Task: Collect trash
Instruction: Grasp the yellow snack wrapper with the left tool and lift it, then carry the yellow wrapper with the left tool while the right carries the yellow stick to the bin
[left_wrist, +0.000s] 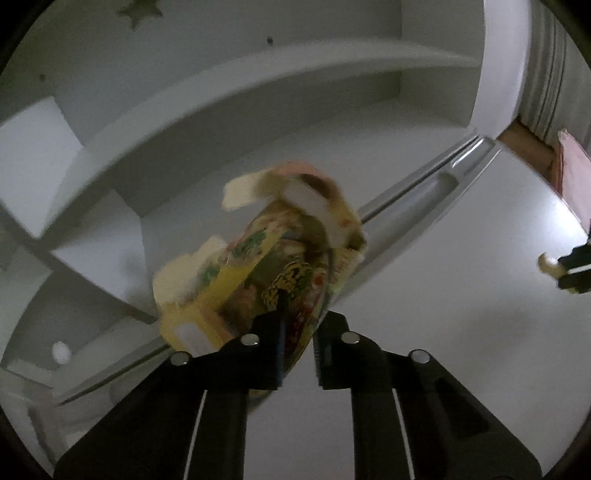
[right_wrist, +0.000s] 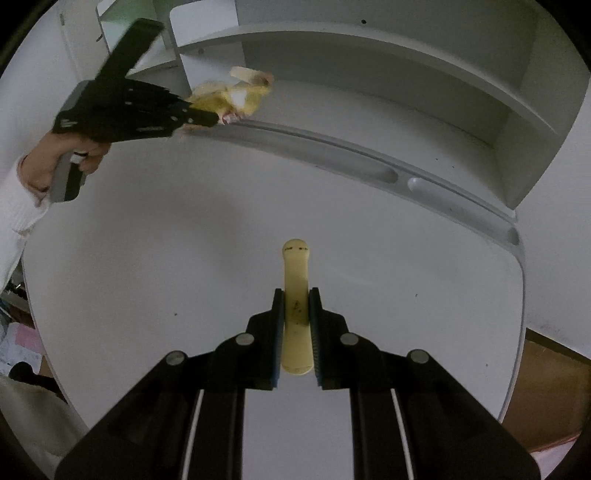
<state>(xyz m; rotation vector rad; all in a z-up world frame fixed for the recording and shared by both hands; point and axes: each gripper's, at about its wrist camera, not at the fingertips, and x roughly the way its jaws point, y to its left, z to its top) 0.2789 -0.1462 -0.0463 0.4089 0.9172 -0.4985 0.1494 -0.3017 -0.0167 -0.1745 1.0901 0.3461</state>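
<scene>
My left gripper (left_wrist: 297, 328) is shut on a crumpled yellow printed snack wrapper (left_wrist: 273, 266) and holds it above the white desk (left_wrist: 461, 332), near the desk's back groove. It also shows in the right wrist view (right_wrist: 210, 114), with the wrapper (right_wrist: 236, 94) at the upper left. My right gripper (right_wrist: 296, 295) is shut on a pale yellow flat stick-like piece (right_wrist: 295, 280), held over the middle of the white desk (right_wrist: 147, 258). The right gripper also shows at the right edge of the left wrist view (left_wrist: 554, 266).
A white shelf unit (right_wrist: 369, 74) with open compartments stands along the desk's back. A long groove with pen trays (right_wrist: 388, 173) runs along the back edge. The wooden floor (right_wrist: 546, 387) lies beyond the desk's right edge. A pink item (left_wrist: 576, 181) is at the far right.
</scene>
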